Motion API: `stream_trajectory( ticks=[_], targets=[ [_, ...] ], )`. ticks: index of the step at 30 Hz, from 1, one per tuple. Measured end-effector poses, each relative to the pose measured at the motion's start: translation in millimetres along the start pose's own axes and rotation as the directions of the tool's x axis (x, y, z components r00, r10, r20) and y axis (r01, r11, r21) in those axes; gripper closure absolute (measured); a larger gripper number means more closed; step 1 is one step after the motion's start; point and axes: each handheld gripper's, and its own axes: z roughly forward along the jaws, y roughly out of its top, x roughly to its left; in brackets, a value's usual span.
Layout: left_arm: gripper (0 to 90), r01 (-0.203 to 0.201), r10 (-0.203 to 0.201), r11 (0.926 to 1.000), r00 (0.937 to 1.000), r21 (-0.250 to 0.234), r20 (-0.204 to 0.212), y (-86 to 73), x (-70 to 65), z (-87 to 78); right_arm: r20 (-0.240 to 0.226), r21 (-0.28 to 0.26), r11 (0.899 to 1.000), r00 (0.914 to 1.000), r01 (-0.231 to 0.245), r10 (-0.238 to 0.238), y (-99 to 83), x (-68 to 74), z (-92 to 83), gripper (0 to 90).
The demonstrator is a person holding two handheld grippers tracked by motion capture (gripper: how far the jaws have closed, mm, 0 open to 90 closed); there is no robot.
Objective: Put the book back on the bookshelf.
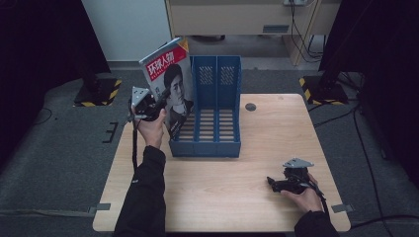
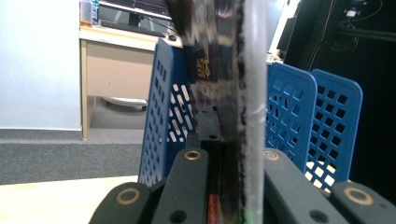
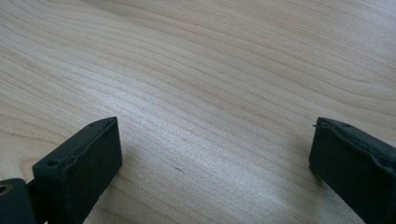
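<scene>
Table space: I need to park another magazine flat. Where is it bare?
Bare table lies between the blue file rack and the near edge, and right of the rack. It is crowded at the rack's left, where the left gripper holds the magazine.

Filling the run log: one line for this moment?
left gripper: shut on magazine | magazine: over rack left slot | right gripper: open, on table

Magazine (image 1: 170,86) tilted upright (portrait cover), held above blue file rack (image 1: 216,118) — leftmost slot
</scene>
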Motion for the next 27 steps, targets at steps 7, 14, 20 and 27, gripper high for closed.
stream_trajectory(
  ticks=[7, 14, 20, 27],
  targets=[
    [86.4, -0.011, 0.011, 0.9998, 0.9999, -0.014, -0.003, -14.0, -2.2, 15.4, -0.006, 0.002, 1.000, 1.0000, 0.004, -0.004, -0.1, 0.5, -0.2, 3.0],
    [86.2, -0.048, 0.048, 0.9989, 0.9988, -0.001, -0.005, -20.3, 1.4, 19.6, -0.009, 0.000, 1.000, 1.0000, 0.003, -0.003, 0.0, 0.8, 0.0, 3.0],
    [86.2, -0.047, 0.047, 0.9980, 0.9988, 0.042, -0.011, -36.0, 9.4, 17.3, -0.010, -0.001, 1.000, 0.9999, 0.005, -0.005, 0.0, 1.0, 0.0, 3.1],
    [86.1, -0.045, 0.046, 0.9968, 0.9988, 0.066, -0.018, -47.5, 16.0, 13.6, -0.010, -0.002, 1.000, 0.9999, 0.006, -0.006, 0.0, 1.0, 0.1, 3.0]
  ],
)
